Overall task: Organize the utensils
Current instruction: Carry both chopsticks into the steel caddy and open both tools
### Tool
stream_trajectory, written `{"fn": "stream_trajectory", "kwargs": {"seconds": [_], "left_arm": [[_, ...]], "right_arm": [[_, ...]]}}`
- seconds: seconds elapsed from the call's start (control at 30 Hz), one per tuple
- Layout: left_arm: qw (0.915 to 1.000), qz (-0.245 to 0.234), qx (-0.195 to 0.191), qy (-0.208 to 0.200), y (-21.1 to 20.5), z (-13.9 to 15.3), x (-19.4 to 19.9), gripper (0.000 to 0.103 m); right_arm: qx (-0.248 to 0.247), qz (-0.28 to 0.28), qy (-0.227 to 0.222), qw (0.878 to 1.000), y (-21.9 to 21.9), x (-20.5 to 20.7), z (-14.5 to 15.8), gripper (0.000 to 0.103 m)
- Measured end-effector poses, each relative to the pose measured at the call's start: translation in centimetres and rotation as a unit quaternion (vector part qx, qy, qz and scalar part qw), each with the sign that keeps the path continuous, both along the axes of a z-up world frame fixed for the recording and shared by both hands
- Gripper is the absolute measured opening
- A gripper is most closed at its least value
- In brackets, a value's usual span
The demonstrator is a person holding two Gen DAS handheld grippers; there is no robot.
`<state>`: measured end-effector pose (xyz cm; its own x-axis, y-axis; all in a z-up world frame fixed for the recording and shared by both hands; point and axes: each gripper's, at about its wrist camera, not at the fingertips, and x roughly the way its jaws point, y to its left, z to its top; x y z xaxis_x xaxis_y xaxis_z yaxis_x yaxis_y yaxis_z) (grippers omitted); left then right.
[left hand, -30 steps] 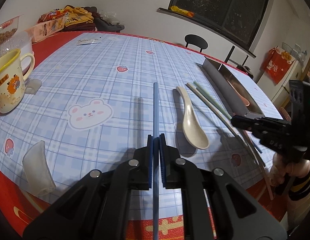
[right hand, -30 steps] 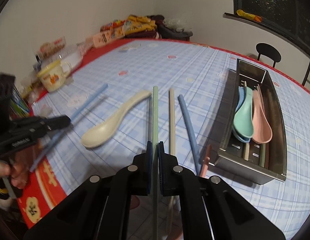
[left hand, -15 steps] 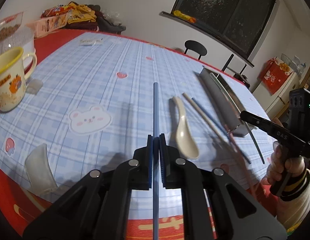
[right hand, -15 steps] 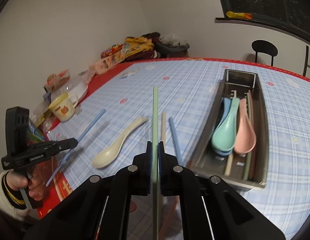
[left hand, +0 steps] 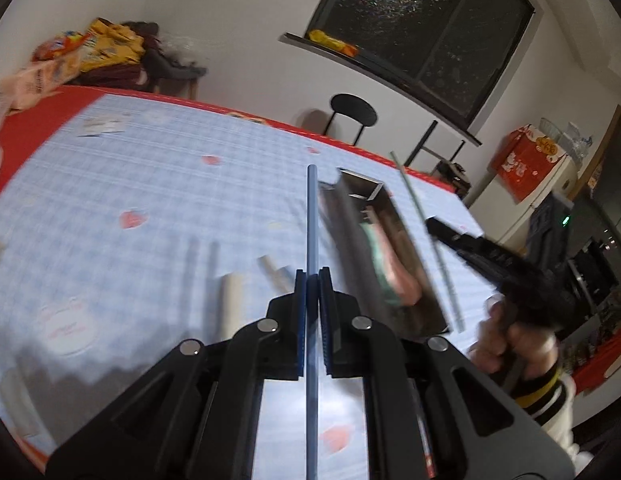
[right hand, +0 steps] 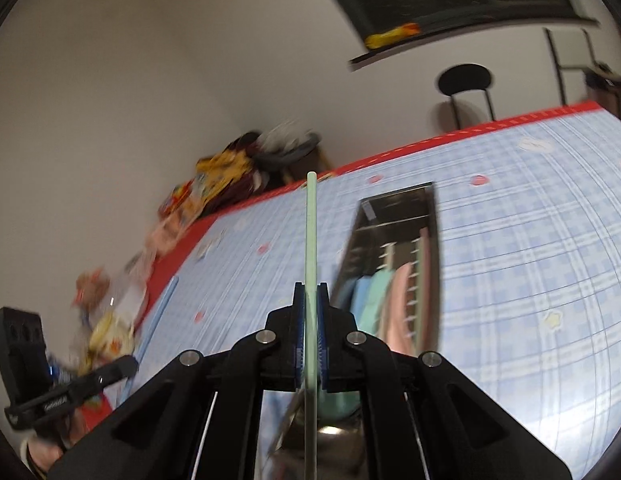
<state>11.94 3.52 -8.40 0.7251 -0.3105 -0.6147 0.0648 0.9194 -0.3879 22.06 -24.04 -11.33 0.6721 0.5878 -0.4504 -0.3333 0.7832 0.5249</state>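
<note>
Chopstick, blue [left hand: 312, 216]: pinched between the closed pads of the left gripper [left hand: 312, 280], pointing forward above the table, its far tip seen just left of the metal tray [left hand: 406, 240]. Chopstick, pale green [right hand: 311, 232]: clamped in the pressed-together pads of the right gripper [right hand: 310, 292], pointing forward, its tip seen against the table's far red border. Tray, stainless steel, long and narrow: placed on the blue checked tablecloth [right hand: 530, 280]; pink, green and blue spoons [right hand: 384, 296] are lain inside it, blurred. Spoon, cream [left hand: 232, 300], and a further stick beside it: left on the cloth to the left of the blue chopstick, outlines smeared by blur. Right gripper as seen from the left view [left hand: 434, 226]: held in a hand [left hand: 514, 340] with a striped cuff, right of the tray. Snack packets [left hand: 98, 46]: piled at the far corner. Black chair [left hand: 352, 114]: stood beyond the table.
</note>
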Motion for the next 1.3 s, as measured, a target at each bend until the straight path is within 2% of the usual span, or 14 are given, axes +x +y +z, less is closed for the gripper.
{"fn": "stream_trajectory", "kwargs": {"seconds": [0.1, 0.3, 0.67, 1.23, 1.3], "left_arm": [[0.9998, -0.012, -0.011, 0.009, -2.9, -0.1, 3.2, 0.01], [0.9981, -0.026, -0.048, 0.027, -7.6, -0.9, 8.2, 0.01], [0.9909, -0.009, -0.111, 0.075, -10.2, -4.5, 12.7, 0.01], [0.9913, -0.011, -0.097, 0.089, -11.5, -6.0, 14.4, 0.01], [0.9926, -0.014, -0.086, 0.085, -11.6, -5.7, 14.4, 0.014]], "right_arm": [[0.008, -0.011, 0.024, 1.0, -1.1, 1.0, -1.5, 0.006], [0.021, -0.023, 0.034, 0.999, -2.1, 1.2, -2.2, 0.006], [0.018, -0.046, 0.052, 0.997, -2.6, 2.3, -3.5, 0.006], [0.009, -0.051, 0.059, 0.997, -2.7, 3.0, -4.1, 0.008], [0.008, -0.051, 0.057, 0.997, -2.6, 2.9, -4.0, 0.009]]}}
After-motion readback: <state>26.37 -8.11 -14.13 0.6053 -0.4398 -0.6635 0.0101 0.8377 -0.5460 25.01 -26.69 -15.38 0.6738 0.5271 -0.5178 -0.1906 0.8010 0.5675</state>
